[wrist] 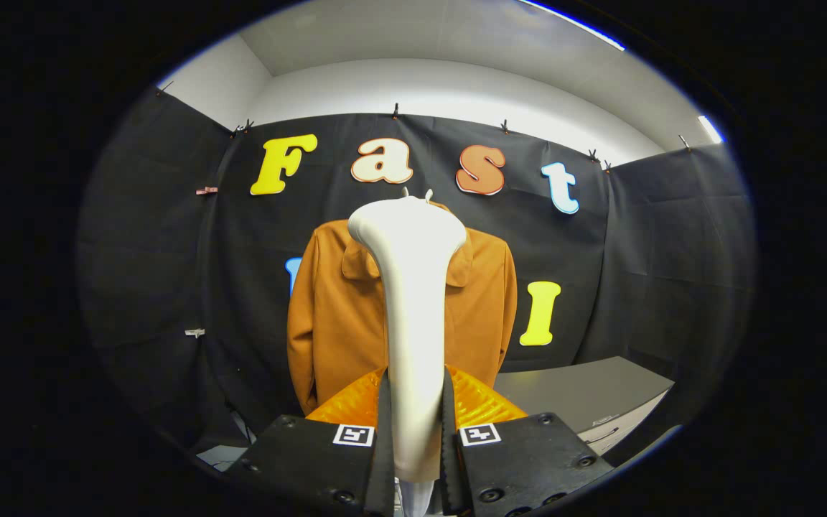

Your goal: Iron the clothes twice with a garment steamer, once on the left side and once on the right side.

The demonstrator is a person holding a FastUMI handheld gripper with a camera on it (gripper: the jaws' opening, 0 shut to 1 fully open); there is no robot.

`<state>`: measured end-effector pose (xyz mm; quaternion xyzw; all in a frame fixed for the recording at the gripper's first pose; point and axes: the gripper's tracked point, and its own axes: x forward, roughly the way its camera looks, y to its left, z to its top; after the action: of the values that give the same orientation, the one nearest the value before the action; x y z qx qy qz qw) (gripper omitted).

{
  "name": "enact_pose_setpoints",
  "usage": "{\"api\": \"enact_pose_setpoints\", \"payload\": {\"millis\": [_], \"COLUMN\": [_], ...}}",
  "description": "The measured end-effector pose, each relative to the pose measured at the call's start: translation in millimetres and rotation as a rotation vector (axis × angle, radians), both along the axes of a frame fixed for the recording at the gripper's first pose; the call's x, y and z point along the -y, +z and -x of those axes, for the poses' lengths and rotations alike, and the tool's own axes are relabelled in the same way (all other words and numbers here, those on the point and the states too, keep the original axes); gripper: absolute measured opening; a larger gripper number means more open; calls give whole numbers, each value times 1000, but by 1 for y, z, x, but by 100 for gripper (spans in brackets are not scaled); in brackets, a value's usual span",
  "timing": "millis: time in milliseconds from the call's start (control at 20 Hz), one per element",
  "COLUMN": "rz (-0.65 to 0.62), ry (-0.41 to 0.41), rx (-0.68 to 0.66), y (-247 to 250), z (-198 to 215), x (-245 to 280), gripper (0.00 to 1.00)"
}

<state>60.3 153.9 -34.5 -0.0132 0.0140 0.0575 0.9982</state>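
A white garment steamer [413, 301] stands upright, hiding the middle of the brown coat [334, 309] hanging on the far wall. The gripper [415, 438] points straight ahead, both fingers clamped on the steamer's handle.

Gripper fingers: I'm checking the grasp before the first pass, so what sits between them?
In the gripper view, the white garment steamer stands between the gripper fingers, which press on its handle; the brown coat hangs beyond.
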Motion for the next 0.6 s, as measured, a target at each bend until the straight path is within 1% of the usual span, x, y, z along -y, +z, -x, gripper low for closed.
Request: {"api": "enact_pose_setpoints", "payload": {"millis": [250, 600], "rz": [-6, -8], "ry": [1, 12], "rx": [-19, -46], "y": [23, 38], "z": [19, 33], "x": [5, 6], "gripper": [29, 29]}}
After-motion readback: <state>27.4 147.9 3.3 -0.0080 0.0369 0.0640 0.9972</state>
